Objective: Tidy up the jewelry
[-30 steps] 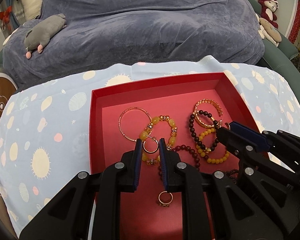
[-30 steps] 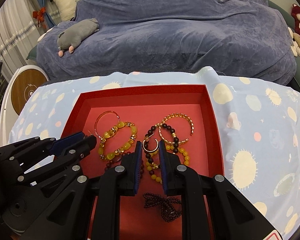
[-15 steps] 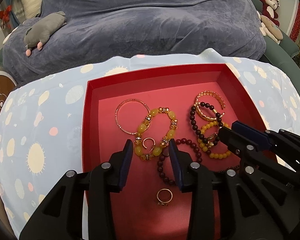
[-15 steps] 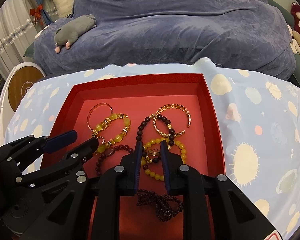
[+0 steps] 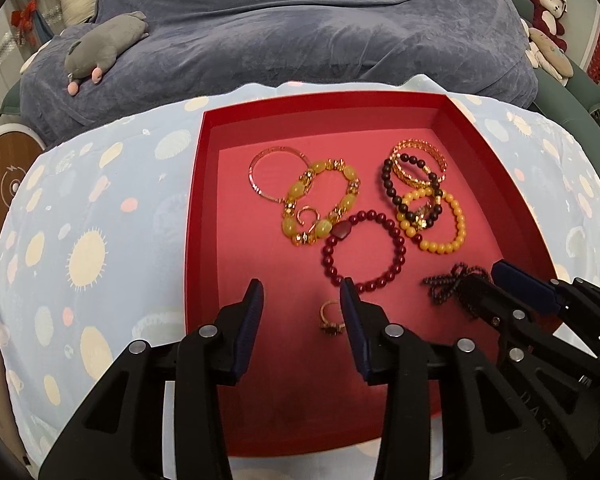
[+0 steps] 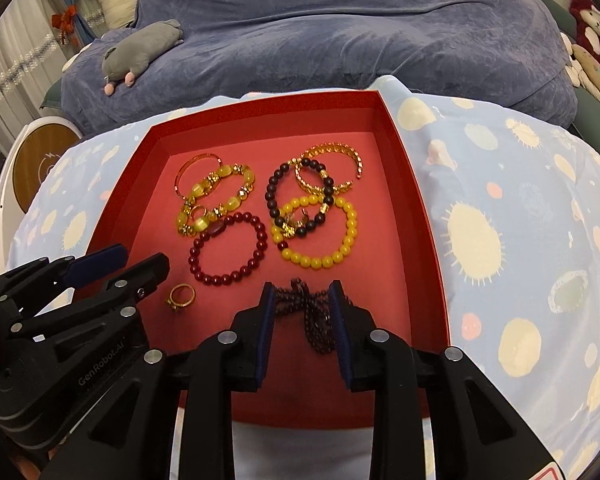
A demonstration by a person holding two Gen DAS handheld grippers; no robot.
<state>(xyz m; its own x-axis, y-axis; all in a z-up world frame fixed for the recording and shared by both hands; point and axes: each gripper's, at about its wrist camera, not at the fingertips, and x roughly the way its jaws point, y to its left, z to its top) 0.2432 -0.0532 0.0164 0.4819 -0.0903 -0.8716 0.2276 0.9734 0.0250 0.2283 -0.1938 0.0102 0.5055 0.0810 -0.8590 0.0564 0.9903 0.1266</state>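
Observation:
A red tray holds several bracelets and rings. My left gripper is open and empty over the tray's near part, with a gold ring just behind its right finger. A dark red bead bracelet lies ahead of it. My right gripper is open, its fingers on either side of a dark bead strand; I cannot tell if they touch it. A small gold open ring lies on the yellow stone bracelet.
Yellow bead bracelet, dark bead bracelet, gold cuff and thin gold bangle lie further in the tray. The tray sits on a patterned blue cloth. A sofa with a grey plush toy stands behind.
Both grippers opened and drew back toward me. The left let a small gold ring go onto the yellow stone bracelet; the right let a ring go among the yellow bead bracelet.

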